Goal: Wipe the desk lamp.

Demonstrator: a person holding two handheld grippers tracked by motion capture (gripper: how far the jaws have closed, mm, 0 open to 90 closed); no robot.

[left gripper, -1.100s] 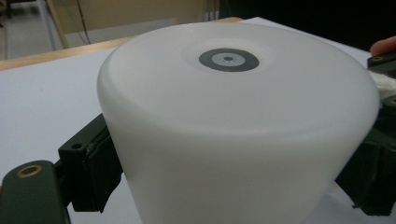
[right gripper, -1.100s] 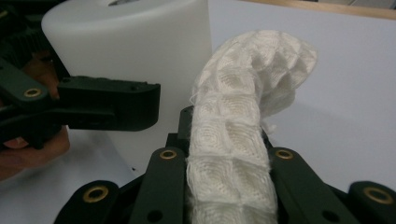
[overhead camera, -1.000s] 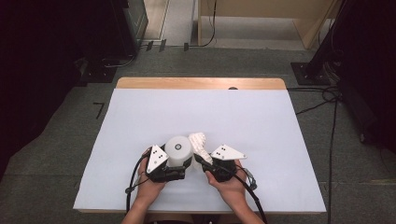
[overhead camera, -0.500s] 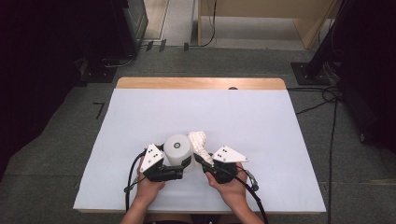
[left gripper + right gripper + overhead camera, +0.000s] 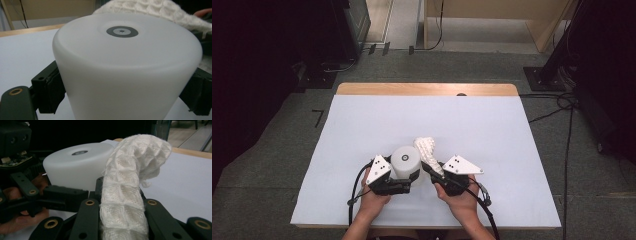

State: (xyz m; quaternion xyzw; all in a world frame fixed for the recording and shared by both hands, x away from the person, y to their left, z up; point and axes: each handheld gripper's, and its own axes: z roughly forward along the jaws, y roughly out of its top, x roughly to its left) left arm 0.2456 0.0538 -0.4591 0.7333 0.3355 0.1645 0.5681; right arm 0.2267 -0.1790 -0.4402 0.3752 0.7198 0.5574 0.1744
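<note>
A white plastic cup stands upside down on the white table cover, near the front edge. My left gripper is shut on its sides, and in the left gripper view the cup sits between both black pads. To the right of the cup, my right gripper is shut on a white knitted cloth. In the right gripper view the cloth rises from between the jaws and curls over at its far end, right beside the cup.
A strip of wooden tabletop shows beyond the cover at the far edge. Dark equipment stands left of the table, and cables lie on the floor to the right. The cover's middle and far part lie bare.
My right gripper and its cloth have shifted a touch to the right. The left gripper and the cup have kept still.
</note>
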